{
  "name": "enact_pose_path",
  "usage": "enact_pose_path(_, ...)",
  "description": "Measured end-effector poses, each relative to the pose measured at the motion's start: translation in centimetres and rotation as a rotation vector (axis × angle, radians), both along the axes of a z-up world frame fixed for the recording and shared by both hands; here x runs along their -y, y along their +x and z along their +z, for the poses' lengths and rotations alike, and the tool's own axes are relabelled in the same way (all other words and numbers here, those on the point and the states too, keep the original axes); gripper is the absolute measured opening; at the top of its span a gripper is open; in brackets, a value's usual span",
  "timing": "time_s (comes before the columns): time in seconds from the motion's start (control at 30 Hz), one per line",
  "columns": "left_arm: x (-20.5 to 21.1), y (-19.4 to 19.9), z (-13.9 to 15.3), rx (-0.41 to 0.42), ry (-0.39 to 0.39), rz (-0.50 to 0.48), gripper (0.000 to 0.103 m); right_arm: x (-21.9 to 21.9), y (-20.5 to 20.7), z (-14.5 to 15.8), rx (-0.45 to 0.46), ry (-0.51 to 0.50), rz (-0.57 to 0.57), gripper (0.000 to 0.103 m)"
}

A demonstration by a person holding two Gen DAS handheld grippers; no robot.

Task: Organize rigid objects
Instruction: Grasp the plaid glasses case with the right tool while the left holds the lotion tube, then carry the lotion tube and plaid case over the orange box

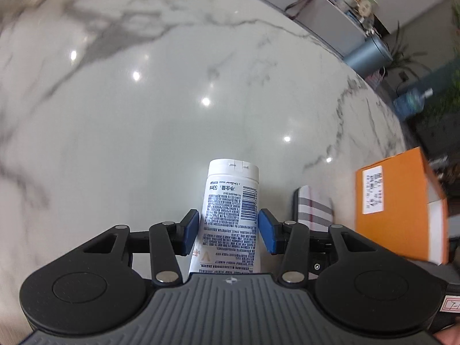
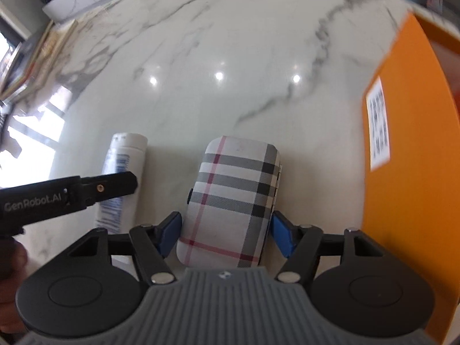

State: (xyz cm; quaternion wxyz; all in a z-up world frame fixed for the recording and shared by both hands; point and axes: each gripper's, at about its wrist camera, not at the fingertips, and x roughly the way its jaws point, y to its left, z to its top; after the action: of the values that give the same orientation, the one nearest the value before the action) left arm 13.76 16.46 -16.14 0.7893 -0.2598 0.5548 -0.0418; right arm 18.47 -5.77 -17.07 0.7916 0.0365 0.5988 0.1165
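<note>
A white tube (image 1: 230,215) with printed text and a barcode lies on the marble table, cap pointing away. My left gripper (image 1: 228,230) has its blue pads on both sides of the tube, closed against it. A plaid glasses case (image 2: 233,201) lies between the blue pads of my right gripper (image 2: 227,235), which press its two sides. The case also shows in the left wrist view (image 1: 313,210), right of the tube. The tube shows in the right wrist view (image 2: 122,178), partly hidden by the left gripper's black finger (image 2: 109,187).
An orange box (image 2: 417,172) with a white label stands at the right, close to the case; it also shows in the left wrist view (image 1: 399,207). The marble table (image 1: 172,100) stretches ahead. Books lie at its far left (image 2: 31,57). The table edge curves at the right.
</note>
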Motion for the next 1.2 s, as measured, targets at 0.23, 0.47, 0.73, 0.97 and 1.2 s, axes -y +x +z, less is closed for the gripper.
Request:
enact_pose_path(0.23, 1.0, -2.6, 2.3, 0.030, 0.042, 0.003, 0.050, 1.5, -1.8, 1.8, 0.019, 0.097, -0.010, 0.065)
enact_pose_path(0.47, 3.2, -4.6, 1.9, -0.054, 0.135, -0.063, 0.050, 1.4, -4.9, 0.5, -0.027, 0.074, 0.049, 0.064)
enact_pose_path(0.73, 4.5, -4.6, 1.0, -0.125, 0.209, -0.084, 0.051, 1.1, -7.5, -0.5, -0.019, 0.026, 0.119, 0.065)
enact_pose_path(0.97, 5.8, -4.7, 0.7, -0.111, 0.296, -0.090, 0.059, 0.5, -7.4, -0.6, 0.006, -0.001, 0.131, 0.072)
enact_pose_path(1.2, 7.7, -4.5, 0.5, -0.095, 0.413, -0.138, 0.053, -1.7, -8.6, -1.0, 0.077, -0.130, 0.225, 0.070)
